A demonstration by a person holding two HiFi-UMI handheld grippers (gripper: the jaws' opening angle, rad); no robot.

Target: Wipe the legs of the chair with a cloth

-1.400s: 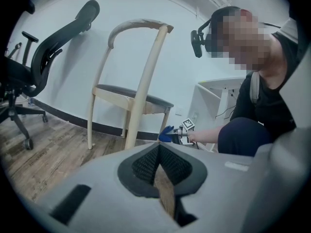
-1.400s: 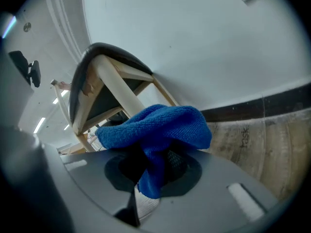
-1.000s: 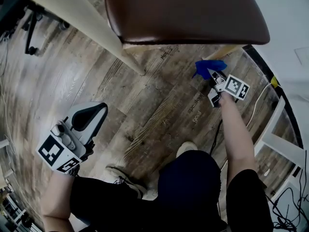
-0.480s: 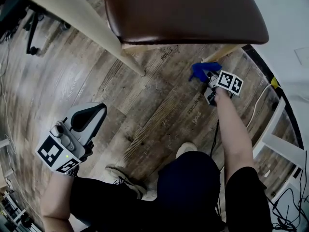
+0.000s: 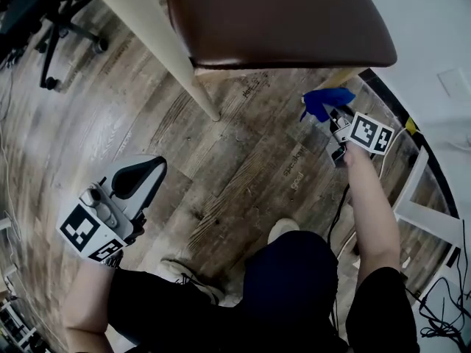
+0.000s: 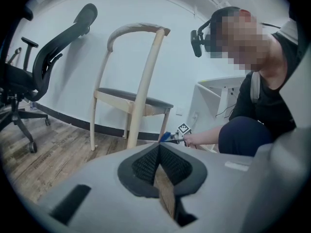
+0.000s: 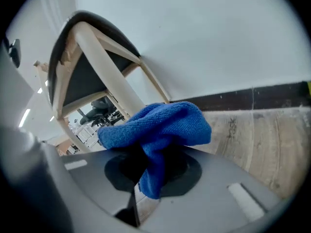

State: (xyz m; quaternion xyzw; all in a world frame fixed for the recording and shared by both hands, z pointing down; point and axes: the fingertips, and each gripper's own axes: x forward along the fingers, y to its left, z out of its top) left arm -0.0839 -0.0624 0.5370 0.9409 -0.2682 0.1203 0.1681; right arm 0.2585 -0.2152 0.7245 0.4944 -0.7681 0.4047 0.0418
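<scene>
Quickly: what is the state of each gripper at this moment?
Left gripper: closed, holding nothing.
Right gripper: closed on the blue cloth.

The wood-plank floor (image 5: 221, 175) is carrying the chair (image 5: 280, 13) on its legs, an office chair (image 5: 66, 31) and one shoe (image 5: 283, 229).

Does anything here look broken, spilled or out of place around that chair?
Nothing stands out. The chair stands upright, and the wood floor shows no spill. The blue cloth is bunched in the right gripper, close to a chair leg. The left gripper is shut and empty, held off to the side.
</scene>
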